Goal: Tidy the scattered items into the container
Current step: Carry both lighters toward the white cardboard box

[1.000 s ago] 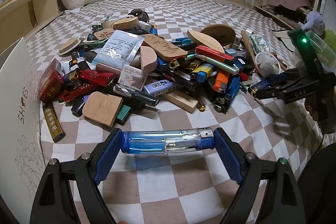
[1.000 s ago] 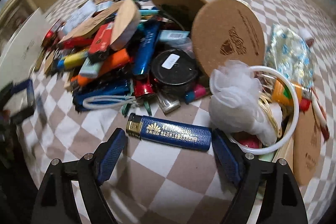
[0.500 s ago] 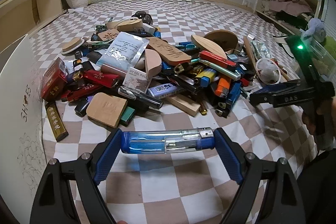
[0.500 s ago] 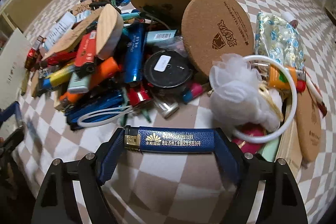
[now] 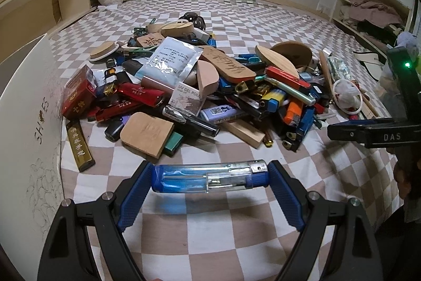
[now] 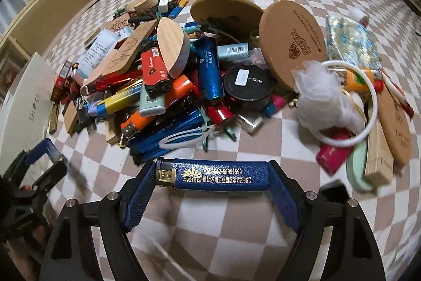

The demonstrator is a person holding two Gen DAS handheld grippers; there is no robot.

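Observation:
My left gripper [image 5: 210, 177] is shut on a clear blue lighter [image 5: 208, 175], held crosswise end to end above the checkered bedspread. My right gripper [image 6: 211, 175] is shut on a dark blue lighter with gold print [image 6: 218, 175], also crosswise and lifted off the cloth. A heap of lighters, wooden pieces and packets [image 5: 205, 86] lies beyond both grippers. The white shoe box [image 5: 23, 107] stands at the left edge of the left wrist view; the same shoe box [image 6: 23, 96] shows at the left of the right wrist view. The right gripper's body [image 5: 379, 134] appears at the right of the left wrist view.
Cork coasters [image 6: 292, 41], a white ring with a mesh puff [image 6: 344, 102] and a foil packet [image 6: 352, 44] lie right of the heap. A wooden bed frame [image 5: 39, 9] runs along the left, shelves with clothes [image 5: 368, 12] at the right.
The right gripper's pads closed onto the dark blue lighter, which lay loose on the cloth, and lifted it toward me. The left gripper kept still with its clear lighter.

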